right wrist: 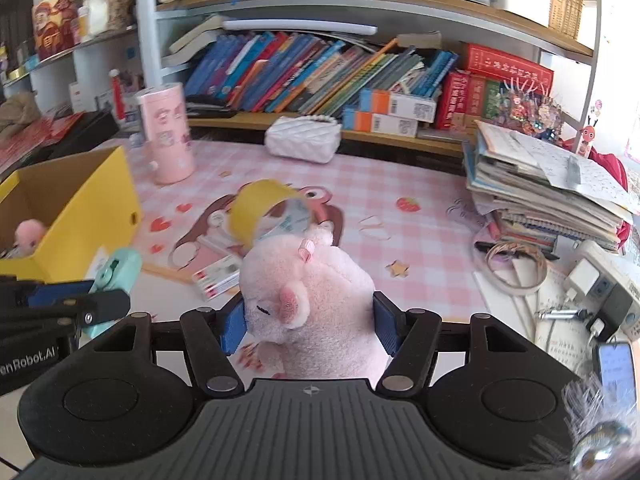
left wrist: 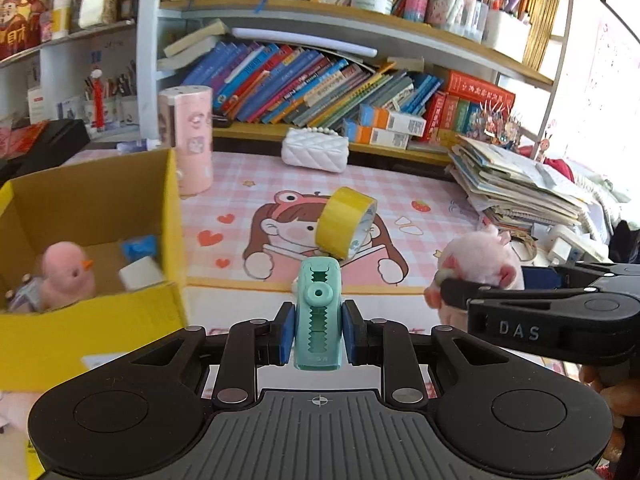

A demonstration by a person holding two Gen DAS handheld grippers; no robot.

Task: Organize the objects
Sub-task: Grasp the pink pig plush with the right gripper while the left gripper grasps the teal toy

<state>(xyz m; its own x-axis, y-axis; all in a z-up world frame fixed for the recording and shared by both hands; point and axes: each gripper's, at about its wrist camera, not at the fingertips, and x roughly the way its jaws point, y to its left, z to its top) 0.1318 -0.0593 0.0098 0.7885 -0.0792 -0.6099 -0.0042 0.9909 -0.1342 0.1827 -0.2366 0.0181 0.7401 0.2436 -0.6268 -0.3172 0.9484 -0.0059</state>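
Both grippers loaded, yellow box waiting at the left edge.
The left gripper clamps a teal crocodile-shaped clip at centre frame; the right gripper squeezes a pink plush pig, both raised off the desk mat, likely bound for the box. 1 yellow tape roll remains.

Pink checked desk mat under yellow box

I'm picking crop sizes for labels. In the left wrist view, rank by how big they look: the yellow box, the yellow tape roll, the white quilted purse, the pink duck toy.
1. yellow box, by far the largest
2. tape roll and white purse: too alike to rank
3. pink duck

The box sits nearest the camera, which inflates it.
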